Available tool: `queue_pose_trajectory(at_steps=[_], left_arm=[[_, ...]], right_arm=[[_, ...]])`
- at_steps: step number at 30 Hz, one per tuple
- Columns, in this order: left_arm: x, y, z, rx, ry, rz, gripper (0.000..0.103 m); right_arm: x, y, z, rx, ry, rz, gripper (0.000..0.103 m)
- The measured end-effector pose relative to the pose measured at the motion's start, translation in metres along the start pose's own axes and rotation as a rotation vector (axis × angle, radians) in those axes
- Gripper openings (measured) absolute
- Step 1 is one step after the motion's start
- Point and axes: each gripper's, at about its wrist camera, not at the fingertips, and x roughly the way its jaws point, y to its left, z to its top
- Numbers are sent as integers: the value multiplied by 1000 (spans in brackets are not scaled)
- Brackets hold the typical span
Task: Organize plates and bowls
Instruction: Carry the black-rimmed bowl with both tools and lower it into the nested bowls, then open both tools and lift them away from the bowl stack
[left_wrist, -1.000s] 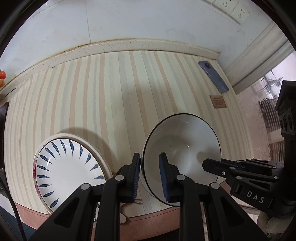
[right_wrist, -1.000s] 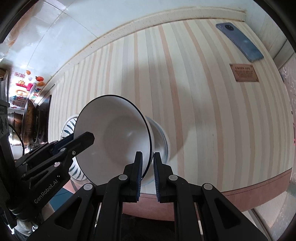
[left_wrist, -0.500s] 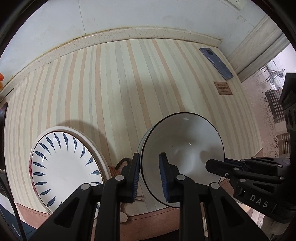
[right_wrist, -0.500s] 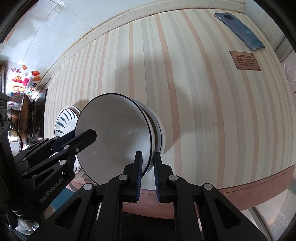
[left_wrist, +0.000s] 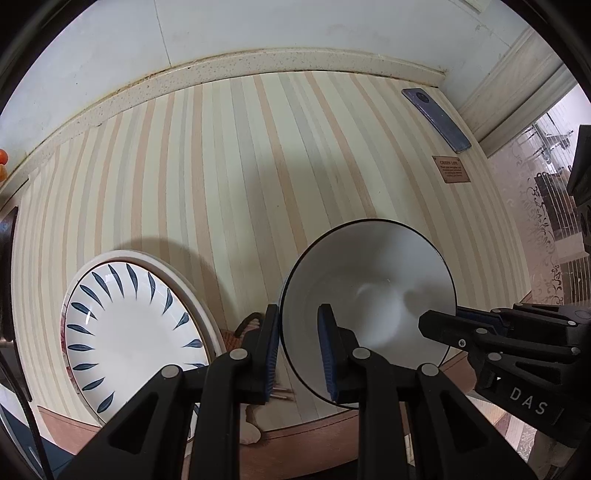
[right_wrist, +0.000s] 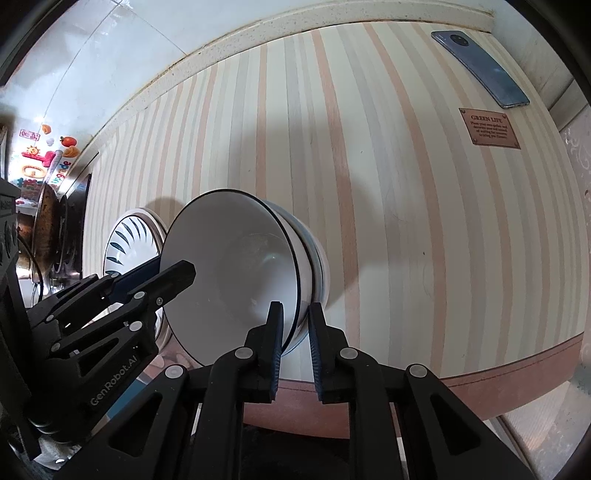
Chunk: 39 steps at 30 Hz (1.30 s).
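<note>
A white bowl (left_wrist: 369, 288) with a dark rim sits nested in a second white bowl (right_wrist: 317, 266) on the striped table (left_wrist: 240, 177). My left gripper (left_wrist: 295, 347) is shut on its left rim, one finger inside and one outside. My right gripper (right_wrist: 295, 339) is shut on the opposite rim, and the lower bowl's edge also lies between its fingers. The right gripper's fingertip (left_wrist: 439, 325) lies over the bowl's inner wall in the left wrist view. To the left, a white plate (left_wrist: 136, 332) with blue leaf marks rests on a larger cream plate (left_wrist: 207, 310).
A blue phone (right_wrist: 480, 68) lies at the far right corner, with a small brown plaque (right_wrist: 489, 127) just in front of it. The table's brown front edge (right_wrist: 498, 373) runs close below the bowls. Dark pans (right_wrist: 48, 221) stand off the table's left end.
The top bowl has come down from a tilt and settled into the bowl beneath it. Both grippers moved down with it and kept hold of its rim.
</note>
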Motion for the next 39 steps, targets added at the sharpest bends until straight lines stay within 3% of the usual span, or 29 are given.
queue_pose_trajectory(at_steps=[12,15,17,19,24,29,33,39], left_arm=[[-18,5,-8,-4,-15,-13,19],[-33,7,-13,1,-39,-8,19],[-45,7,-18,7,-57,-10,19],[-61,7,-23,17,-83,-11,19],[-102,3,-38,41,-162,3,20],[-133,0,-50,70,-223,-6,33],[-151,2,-55,66,-248,-52,66],[-168,-1,-58,63,-279,-82,69]], right_arm=[[-20,-2,-8,43,-25,37,17],[-35,4,-18,32,-56,5,17],[-49,11,-28,18,-85,-16,25],[-64,18,-37,6,-116,-37,45],[-104,37,-66,-29,-198,-73,57],[-132,47,-87,-38,-258,-97,72],[-152,51,-104,-30,-298,-106,80],[-175,51,-119,-12,-339,-114,84]])
